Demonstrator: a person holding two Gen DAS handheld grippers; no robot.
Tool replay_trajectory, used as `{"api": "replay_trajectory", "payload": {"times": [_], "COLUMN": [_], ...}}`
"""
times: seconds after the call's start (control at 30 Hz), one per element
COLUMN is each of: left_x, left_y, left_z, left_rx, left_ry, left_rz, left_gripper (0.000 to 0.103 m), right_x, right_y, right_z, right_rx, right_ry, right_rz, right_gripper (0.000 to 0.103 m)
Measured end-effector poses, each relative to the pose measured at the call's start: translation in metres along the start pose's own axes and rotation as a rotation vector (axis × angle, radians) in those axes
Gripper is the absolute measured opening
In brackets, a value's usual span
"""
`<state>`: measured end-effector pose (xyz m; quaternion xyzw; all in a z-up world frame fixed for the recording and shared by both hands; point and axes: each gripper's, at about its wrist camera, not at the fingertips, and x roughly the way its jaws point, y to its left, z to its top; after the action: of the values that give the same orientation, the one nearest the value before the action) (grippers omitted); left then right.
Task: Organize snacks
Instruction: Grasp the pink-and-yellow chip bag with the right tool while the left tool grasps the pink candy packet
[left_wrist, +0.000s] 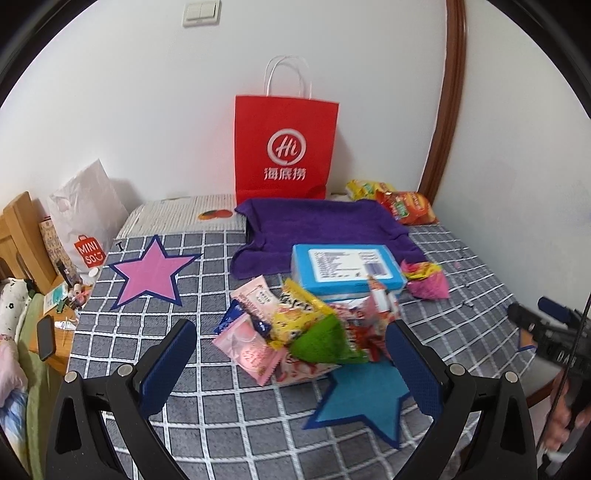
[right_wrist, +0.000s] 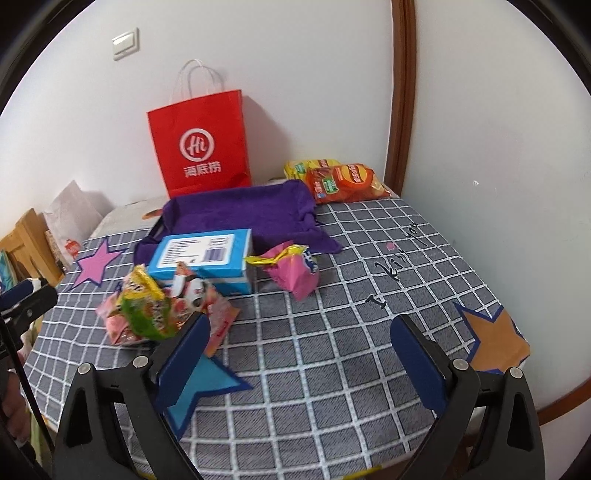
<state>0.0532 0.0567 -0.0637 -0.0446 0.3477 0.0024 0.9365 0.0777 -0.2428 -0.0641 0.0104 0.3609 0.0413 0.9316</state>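
Checked worktop (left_wrist: 461, 325): snack pile (left_wrist: 295, 332) just front of blue box (left_wrist: 345, 267); left gripper (left_wrist: 291, 350) and right gripper (right_wrist: 299, 339) both gape empty, so I reckon approach step, next straddle one packet

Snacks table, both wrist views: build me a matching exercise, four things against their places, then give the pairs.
Things:
1. red paper bag
2. blue box
3. orange chip bag
4. pink star patch

Places:
A. far right corner by the wall
B. left part of the checked cloth
C. upright against the back wall
D. at the near edge of the purple towel

Pairs: 1-C, 2-D, 3-A, 4-B
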Motion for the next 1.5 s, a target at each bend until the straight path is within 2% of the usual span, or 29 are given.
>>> {"api": "replay_trajectory", "payload": {"times": [0.2, 0.37, 0.6, 0.73, 1.1, 1.13, 1.2, 1.27, 1.33, 1.4, 1.5], "left_x": [0.034, 0.051, 0.076, 0.093, 0.111, 0.111, 0.115, 0.118, 0.120, 0.121, 0.124], "left_y": [0.024, 0.041, 0.062, 0.072, 0.083, 0.083, 0.084, 0.085, 0.086, 0.084, 0.082], "left_z": [-0.005, -0.005, -0.004, -0.006, -0.011, -0.011, -0.012, -0.012, -0.011, -0.010, -0.013], "left_rx": [-0.047, -0.084, -0.127, -0.169, -0.175, -0.173, -0.173, -0.177, -0.178, -0.172, -0.166], "left_ry": [0.038, 0.036, 0.060, 0.090, 0.125, 0.128, 0.143, 0.156, 0.166, 0.172, 0.207], "left_rz": [-0.009, -0.017, -0.012, -0.017, -0.036, -0.036, -0.030, -0.031, -0.028, -0.025, -0.003], "left_gripper": [0.100, 0.100, 0.100, 0.100, 0.100, 0.100, 0.100, 0.100, 0.100, 0.099, 0.098], "right_x": [0.035, 0.074, 0.124, 0.151, 0.182, 0.185, 0.189, 0.190, 0.189, 0.186, 0.179], "right_y": [-0.007, -0.018, -0.019, -0.013, -0.007, -0.006, -0.005, -0.005, -0.005, -0.004, -0.007], "right_z": [0.008, 0.019, 0.030, 0.027, 0.033, 0.034, 0.034, 0.034, 0.034, 0.034, 0.034], "right_rx": [-0.016, 0.021, 0.012, -0.013, -0.050, -0.057, -0.069, -0.057, -0.053, -0.063, -0.051], "right_ry": [-0.004, 0.048, 0.089, 0.143, 0.151, 0.153, 0.157, 0.174, 0.166, 0.161, 0.157], "right_rz": [-0.008, 0.075, 0.088, 0.075, 0.079, 0.076, 0.091, 0.136, 0.131, 0.118, 0.111], "right_gripper": [0.096, 0.088, 0.088, 0.088, 0.088, 0.087, 0.071, 0.062, 0.060, 0.054, 0.053]}}
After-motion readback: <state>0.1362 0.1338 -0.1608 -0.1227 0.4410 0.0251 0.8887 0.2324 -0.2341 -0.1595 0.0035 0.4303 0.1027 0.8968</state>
